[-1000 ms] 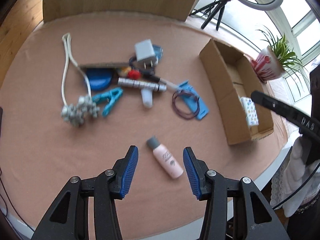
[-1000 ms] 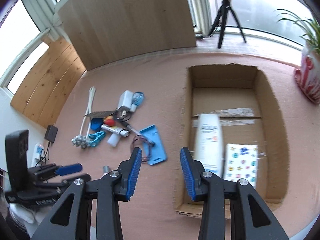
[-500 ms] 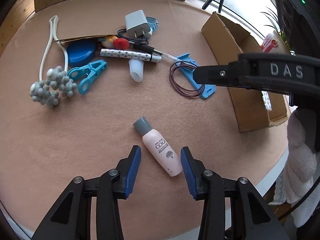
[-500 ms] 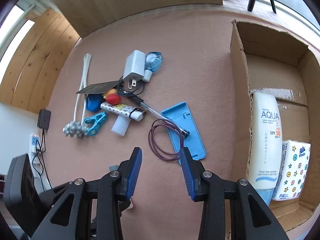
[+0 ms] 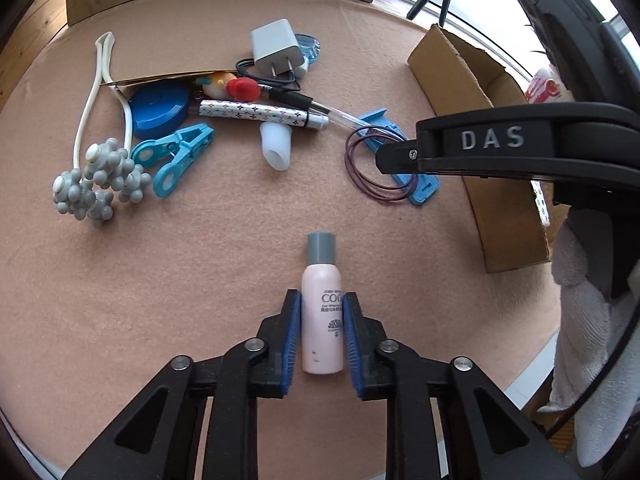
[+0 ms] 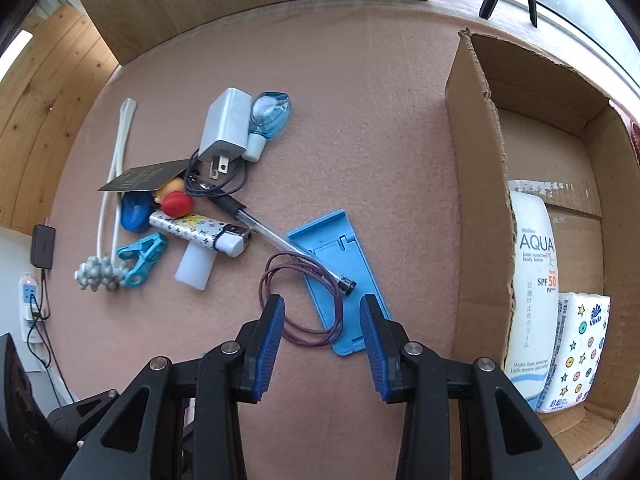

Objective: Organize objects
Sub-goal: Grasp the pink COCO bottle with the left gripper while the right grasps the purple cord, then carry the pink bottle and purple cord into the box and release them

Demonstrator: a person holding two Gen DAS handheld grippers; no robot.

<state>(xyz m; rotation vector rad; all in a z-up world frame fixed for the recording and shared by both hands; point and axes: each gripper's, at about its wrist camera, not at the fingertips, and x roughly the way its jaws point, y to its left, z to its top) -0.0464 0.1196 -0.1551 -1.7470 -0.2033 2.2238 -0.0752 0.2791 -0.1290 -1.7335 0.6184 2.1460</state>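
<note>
Bottle (image 5: 322, 316) of pink lotion with a grey cap lies flat on the pink-covered tabletop (image 5: 200, 280), cap pointing away, and the left tool (image 5: 322, 334) has its blue pads pressed against both sides of the bottle's body — closed on it. The right tool (image 6: 322, 346) hangs with its pads spread wide and nothing between them, above the near end of a blue plastic stand (image 6: 340, 284) and a loop of purple cord (image 6: 300, 300) that lies partly over the stand. Farther back sits a loose cluster: a white charger plug (image 6: 226, 128), a patterned lighter (image 6: 200, 232), a clear pen (image 6: 272, 236), a turquoise clothes peg (image 6: 142, 260) and a grey beaded massager (image 6: 98, 274) on a white cord. To the right stands an open cardboard box (image 6: 476, 184) — inside it, side by side, a white sunscreen tube (image 6: 532, 280) and a tissue pack (image 6: 576, 352) printed with coloured stars.
</note>
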